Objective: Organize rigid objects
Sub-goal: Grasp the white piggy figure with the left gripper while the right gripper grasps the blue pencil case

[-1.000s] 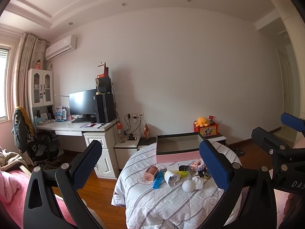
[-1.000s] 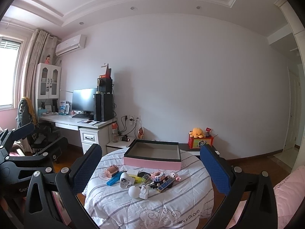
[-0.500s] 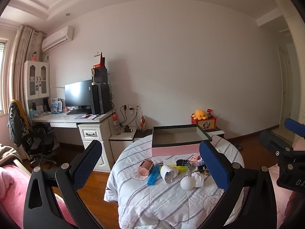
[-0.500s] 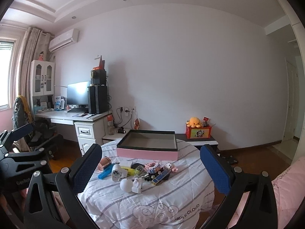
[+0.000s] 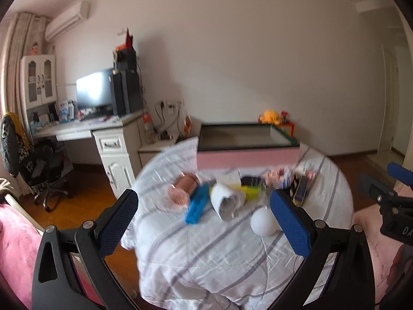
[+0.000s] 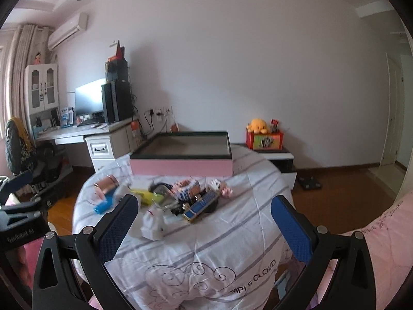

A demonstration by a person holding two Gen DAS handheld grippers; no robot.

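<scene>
Rigid objects, a jumbled pile on the round table [image 6: 211, 235] draped in a striped white cloth. Pile sits at table centre, just in front of a pink storage box [image 6: 180, 166] with dark rim, which stands at the table's 12 o'clock edge.

Contents, left wrist view, somewhat blurred:
- rose-gold cylinder [image 5: 184, 187], lying on its side, at 9 o'clock of the pile;
- blue oblong block [image 5: 196, 208], touching the cylinder's right side;
- white cup-shaped item [image 5: 224, 204], tipped over, beside the block;
- yellow item [image 5: 249, 190] behind the cup;
- white ball [image 5: 263, 222] at 5 o'clock of the pile;
- blue-and-gold rectangular case [image 6: 202, 206], at 3 o'clock;
- small pink-and-white pieces [image 6: 185, 187], kind not discernible.

Left gripper [image 5: 204, 222]: tongs wide apart, holding nothing, above the near edge of the pile. Right gripper [image 6: 205, 226]: tongs wide apart, holding nothing, above the near cloth.

Room beyond: white desk [image 6: 77, 133] with monitor [image 6: 89, 97] at 10 o'clock; orange plush toy [image 6: 256, 125] on a red box at 1 o'clock.
</scene>
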